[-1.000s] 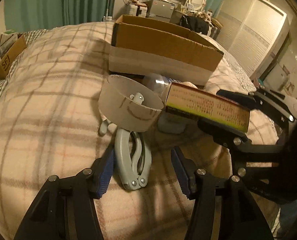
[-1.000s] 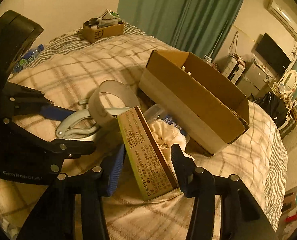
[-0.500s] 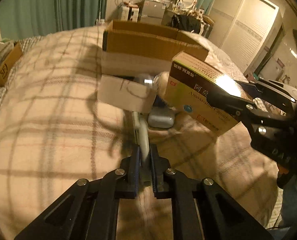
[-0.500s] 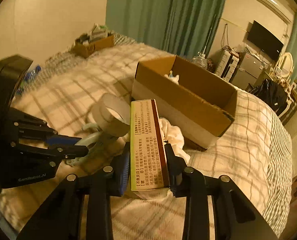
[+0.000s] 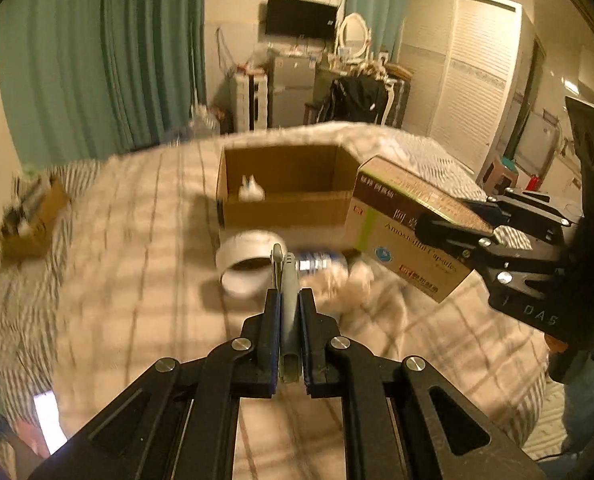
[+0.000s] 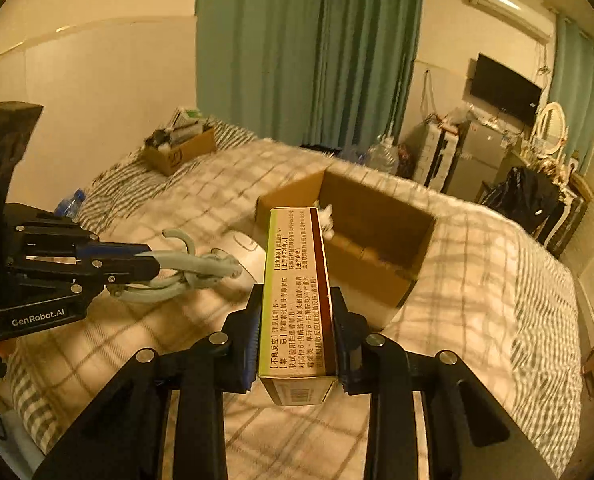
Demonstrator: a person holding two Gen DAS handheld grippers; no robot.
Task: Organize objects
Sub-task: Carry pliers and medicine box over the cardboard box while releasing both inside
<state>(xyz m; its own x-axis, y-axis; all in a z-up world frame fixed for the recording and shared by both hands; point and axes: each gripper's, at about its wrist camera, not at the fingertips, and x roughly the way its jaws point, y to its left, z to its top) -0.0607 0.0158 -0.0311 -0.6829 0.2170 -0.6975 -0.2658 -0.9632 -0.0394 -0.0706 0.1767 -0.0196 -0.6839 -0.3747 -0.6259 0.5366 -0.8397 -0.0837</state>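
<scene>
Your left gripper [image 5: 285, 312] clamps the pale grey-blue plastic clip [image 6: 185, 266], edge-on; your right gripper [image 6: 295, 332] pinches the long medicine box [image 6: 297, 292], green-edged, brown-striped, printed.

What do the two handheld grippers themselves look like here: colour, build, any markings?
Both the left gripper and the right gripper are matt black, with angular linkage arms joined by silver rivets and blue pads on the fingers. White lettering reading GenRobot.AI marks the left one's side.
</scene>
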